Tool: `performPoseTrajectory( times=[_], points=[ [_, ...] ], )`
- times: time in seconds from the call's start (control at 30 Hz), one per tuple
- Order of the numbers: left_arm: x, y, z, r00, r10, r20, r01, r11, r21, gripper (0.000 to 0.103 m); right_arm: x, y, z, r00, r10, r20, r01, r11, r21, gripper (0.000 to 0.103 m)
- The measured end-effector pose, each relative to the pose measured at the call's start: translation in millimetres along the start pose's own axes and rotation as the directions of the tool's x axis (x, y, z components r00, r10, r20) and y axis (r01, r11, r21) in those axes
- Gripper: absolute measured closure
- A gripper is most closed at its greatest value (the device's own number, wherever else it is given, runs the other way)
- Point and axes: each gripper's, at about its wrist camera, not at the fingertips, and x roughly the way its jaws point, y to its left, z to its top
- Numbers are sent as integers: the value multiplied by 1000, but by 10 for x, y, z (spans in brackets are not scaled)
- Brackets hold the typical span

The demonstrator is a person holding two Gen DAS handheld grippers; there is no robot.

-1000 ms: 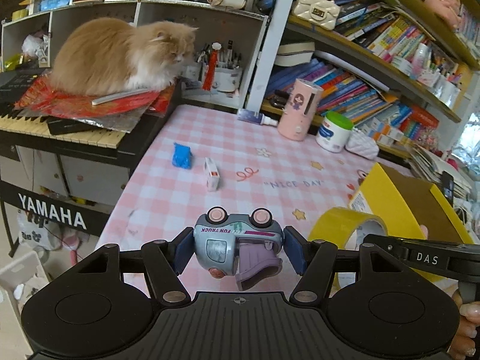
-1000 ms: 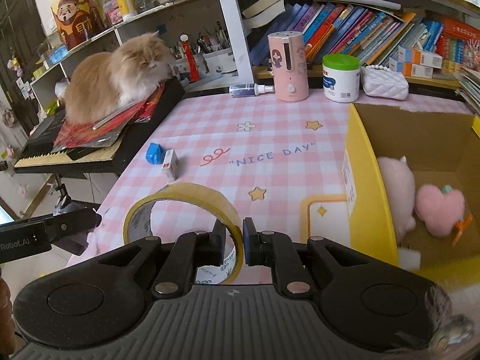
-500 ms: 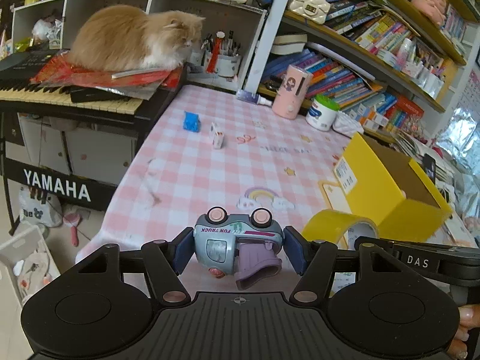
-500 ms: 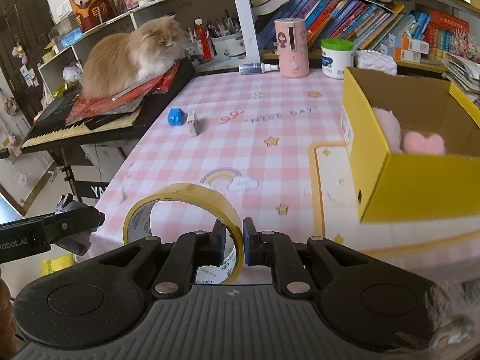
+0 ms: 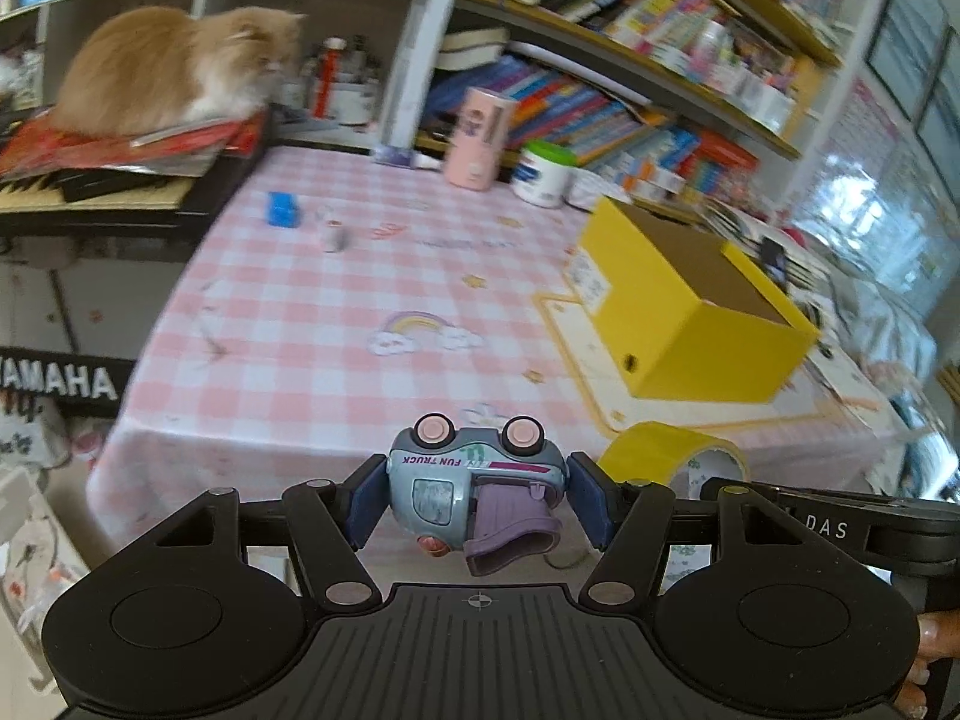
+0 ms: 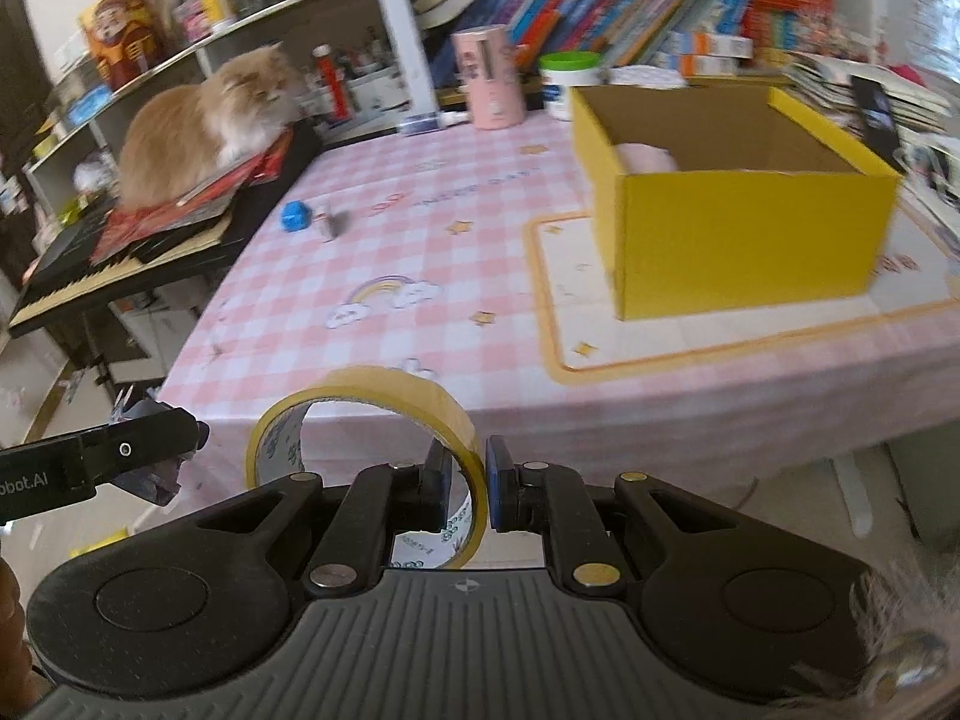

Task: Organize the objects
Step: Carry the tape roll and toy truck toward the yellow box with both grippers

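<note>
- Carrying two things at once, the person holds both grippers off the near edge of the bench [image 6: 456,276], which is covered in a pink checked cloth.
- The left gripper [image 5: 477,501] has its fingers closed partway on a toy truck [image 5: 474,495] – pale blue hard plastic, turned wheels-up, with pink hubs and a lilac scoop hanging below.
- The right gripper [image 6: 467,489] has its fingers nearly together, pinching one wall of a roll of yellow tape [image 6: 366,438]; the thin ring stands upright and juts to the left of the fingers.
- The yellow box [image 6: 732,192] sits open-topped on the right of the bench, plain brown card inside, with something soft and pink [image 6: 645,156] already in it.
- Judged from the layout, the step in hand is bringing both items to that box. To do it well, each should be lifted clear of the stiff rim and released low inside – the round roll may tip or roll, and the smooth truck may slip.
- A small blue block [image 6: 294,217] and a small white piece [image 6: 329,227] remain on the far left of the cloth, near the ginger cat [image 6: 204,126].
</note>
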Motion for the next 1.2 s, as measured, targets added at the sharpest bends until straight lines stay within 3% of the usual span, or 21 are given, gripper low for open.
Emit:
performPoseTrajectory(
  times=[0.57,1.2],
  points=[
    [535,-811,167,985,-154,-76,164,974,156,40,-367,-813,-122,983,-179,28,171,968,186,92],
    [1096,-1411,469,985,-160,-62,168,970,175,40,-163,-1606,279,978,-208,-14,207,958,200,92]
  ],
)
